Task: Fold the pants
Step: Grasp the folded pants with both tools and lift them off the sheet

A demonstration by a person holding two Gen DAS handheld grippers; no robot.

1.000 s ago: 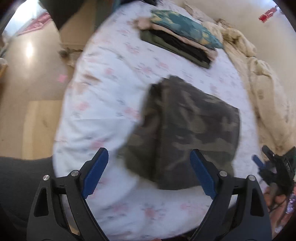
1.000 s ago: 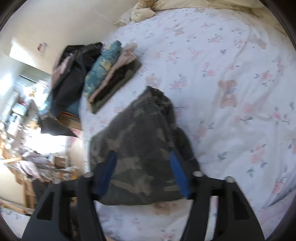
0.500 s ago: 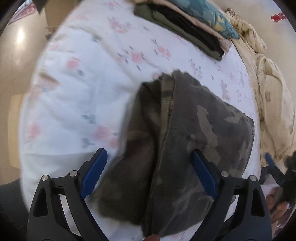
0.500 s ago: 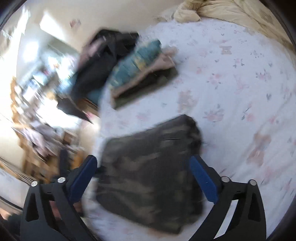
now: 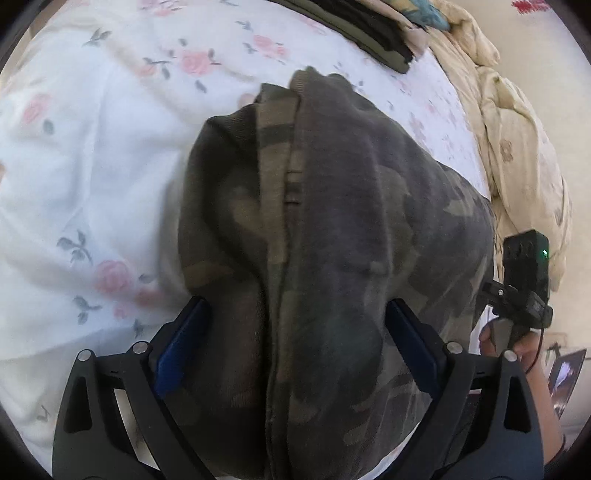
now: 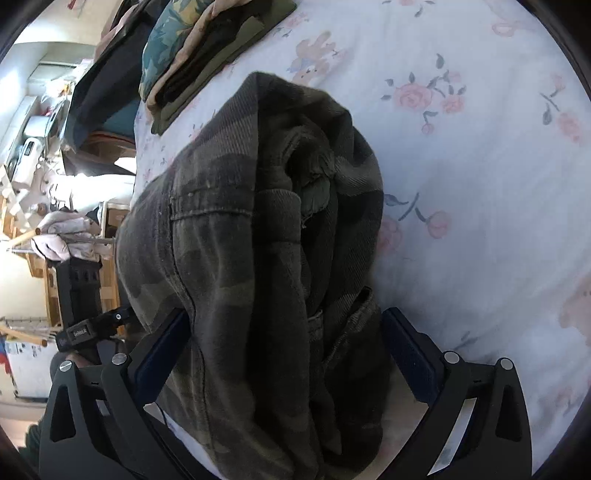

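Note:
Folded camouflage pants [image 5: 332, 203] lie as a thick bundle on the flowered bed sheet [image 5: 92, 166]. My left gripper [image 5: 295, 332] is low over the near end of the bundle, its jaws opening; fabric fills the gap between the blue pads, and the left pad sits at the bundle's left edge. In the right wrist view the same pants [image 6: 240, 221] show their stacked layers. My right gripper [image 6: 284, 343] straddles that end with its jaws wide, and I see no squeeze on the cloth. Each gripper shows in the other's view: the right one [image 5: 524, 280], the left one [image 6: 85, 306].
A stack of folded clothes [image 5: 369, 33] [image 6: 199, 55] lies further up the bed. A crumpled cream duvet [image 5: 517, 129] runs along the far side. Dark clothes [image 6: 103, 85] hang at the bed's edge, with cluttered furniture [image 6: 33, 147] beyond.
Both grippers have come down close onto the pants, which now fill both views. The right gripper's jaws have spread wider. The bundle now sits between each pair of pads.

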